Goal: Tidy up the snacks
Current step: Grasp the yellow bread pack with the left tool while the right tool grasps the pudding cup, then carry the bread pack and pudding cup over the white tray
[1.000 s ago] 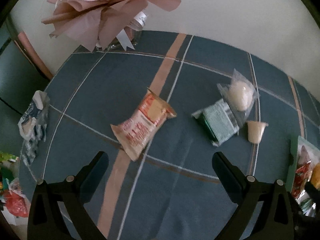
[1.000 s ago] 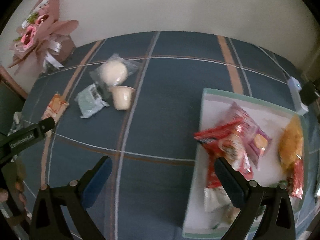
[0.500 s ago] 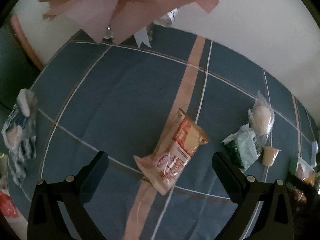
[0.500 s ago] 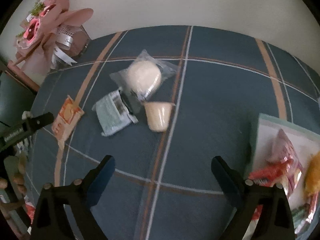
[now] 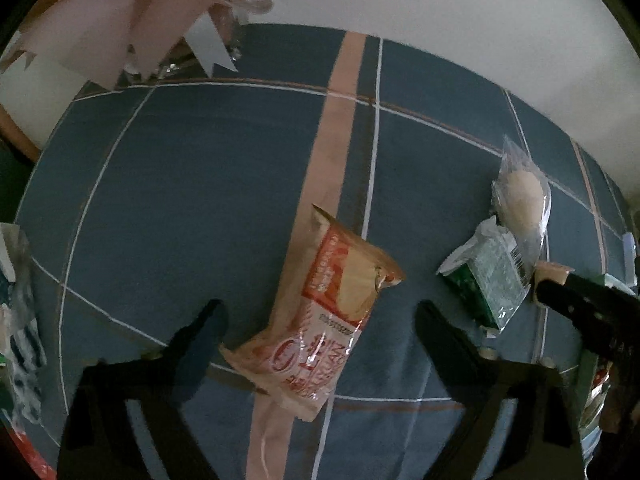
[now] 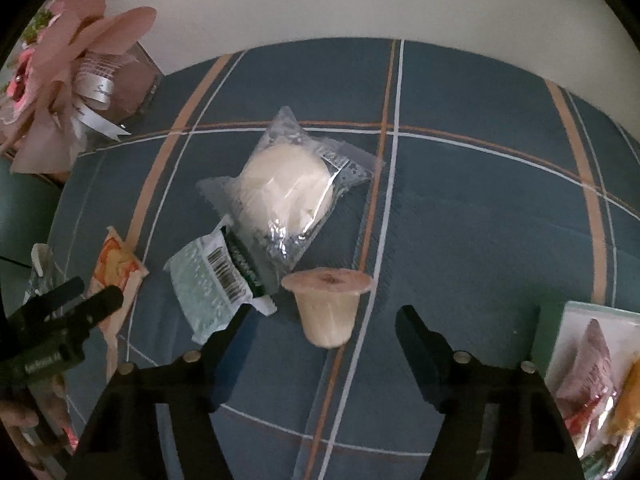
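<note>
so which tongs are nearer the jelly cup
Right. The right tongs straddle the jelly cup, jaws just closing in but not yet pressing it. The left tongs sit over the orange packet, past the green packet.

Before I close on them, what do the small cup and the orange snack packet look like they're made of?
Small cup: looks like thin, cloudy pale plastic with a flat sealed film lid and flared rim; it stands upright, so probably semi-rigid. Orange snack packet: glossy printed plastic film, creased, catching highlights, with crimped ends; likely soft and crinkly. Neither material is certain from here.
</note>
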